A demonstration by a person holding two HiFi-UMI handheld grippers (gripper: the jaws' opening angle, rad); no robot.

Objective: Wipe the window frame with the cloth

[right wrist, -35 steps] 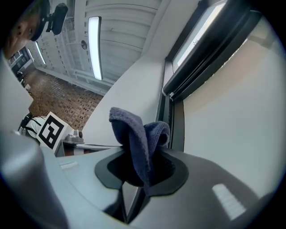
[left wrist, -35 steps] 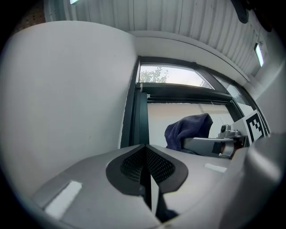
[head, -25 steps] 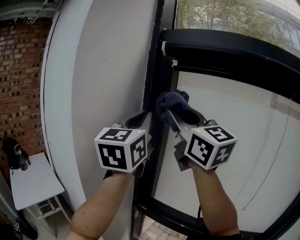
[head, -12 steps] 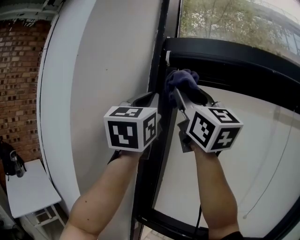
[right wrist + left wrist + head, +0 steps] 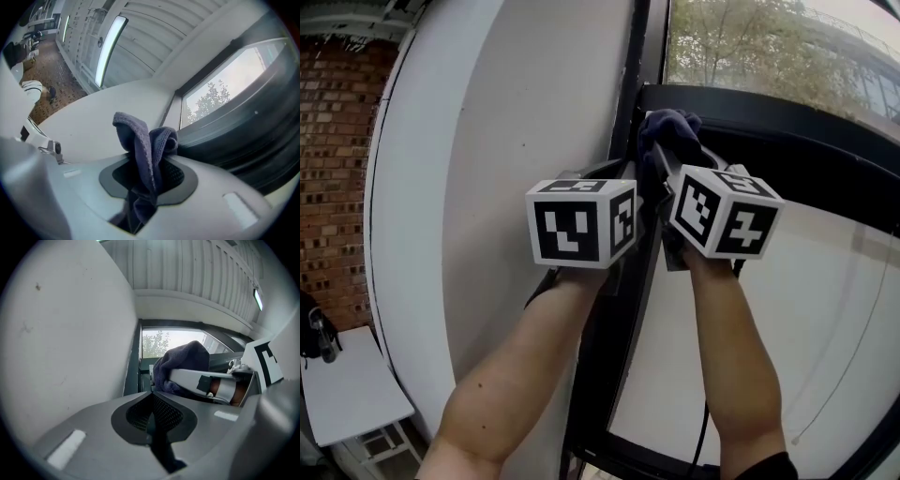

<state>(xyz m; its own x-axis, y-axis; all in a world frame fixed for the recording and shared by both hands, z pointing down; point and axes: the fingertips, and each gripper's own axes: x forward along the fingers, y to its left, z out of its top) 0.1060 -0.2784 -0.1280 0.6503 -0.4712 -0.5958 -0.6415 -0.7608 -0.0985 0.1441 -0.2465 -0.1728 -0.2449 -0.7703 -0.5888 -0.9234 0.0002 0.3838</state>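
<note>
Cloth [image 5: 668,129]: dark blue wad, now pressed to the window frame [image 5: 630,103] right where its black upright meets the cross bar. 1 s ago it sat well below that corner, partway up the upright; 0.5 s ago just under the bar. So the stroke ran up the frame & has hit the top of this stretch, imo. R gripper [image 5: 144,185] jaws clamped on the cloth, folds sticking out past the tips. L gripper [image 5: 152,417] jaws together, nothing btw them; it rose alongside & sits just left of the frame, next to the R one. Pale wall [image 5: 525,122] left of frame, glass pane [image 5: 806,319] right of it. Upright prob covered; cross bar likely next
</note>
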